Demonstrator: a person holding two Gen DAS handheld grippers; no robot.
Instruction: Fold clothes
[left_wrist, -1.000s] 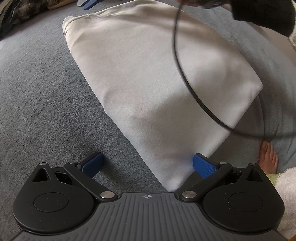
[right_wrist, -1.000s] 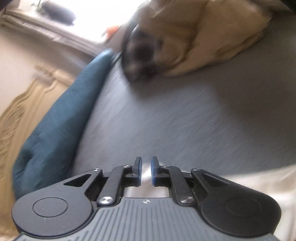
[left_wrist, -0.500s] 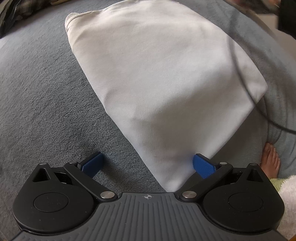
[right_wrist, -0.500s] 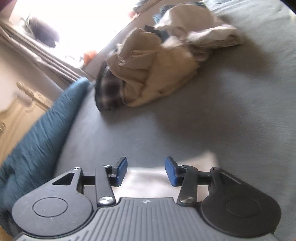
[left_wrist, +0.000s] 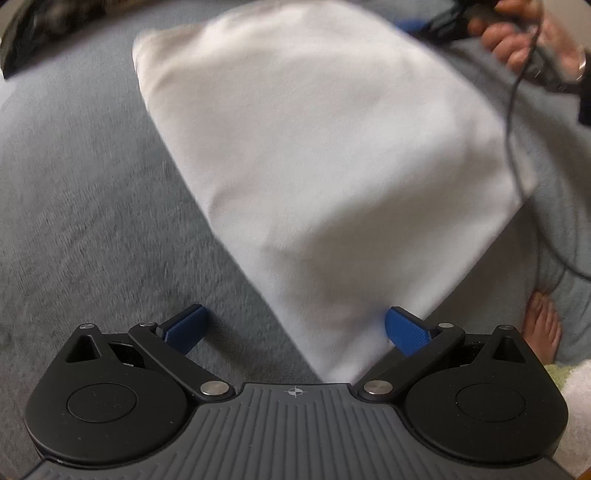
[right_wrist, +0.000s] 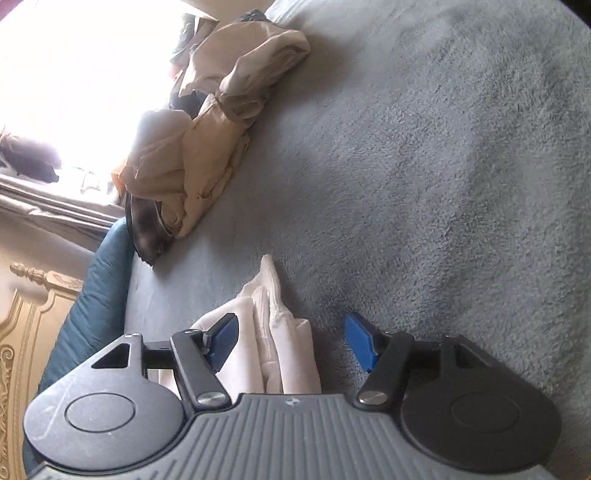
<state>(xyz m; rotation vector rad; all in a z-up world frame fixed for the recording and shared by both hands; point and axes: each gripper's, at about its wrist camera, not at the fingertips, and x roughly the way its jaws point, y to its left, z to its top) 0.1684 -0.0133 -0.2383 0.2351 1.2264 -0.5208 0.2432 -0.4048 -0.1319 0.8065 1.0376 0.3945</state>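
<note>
A folded white garment (left_wrist: 332, 166) lies flat on the grey fleece blanket (left_wrist: 92, 221). My left gripper (left_wrist: 295, 328) hovers over its near corner and stands open, with the corner between the blue pads and neither pad pressing on it. In the right wrist view the garment's layered far edge (right_wrist: 280, 332) lies between the jaws of my right gripper (right_wrist: 291, 343). Those jaws are opening, and the cloth sits nearer the left pad without being squeezed. The left wrist view shows a hand (left_wrist: 517, 37) holding the right gripper (left_wrist: 410, 26) at the garment's far side.
A heap of beige clothes (right_wrist: 221, 129) with a dark plaid piece (right_wrist: 147, 236) sits further along the blanket. A teal pillow (right_wrist: 92, 314) leans on a carved headboard (right_wrist: 22, 332). A black cable (left_wrist: 513, 129) trails over the garment. A bare foot (left_wrist: 543, 325) stands beside the bed.
The right gripper's jaws went from almost shut to wide apart as it swung round and down onto the white garment's edge. The cable swept to the right. The left gripper stayed open.
</note>
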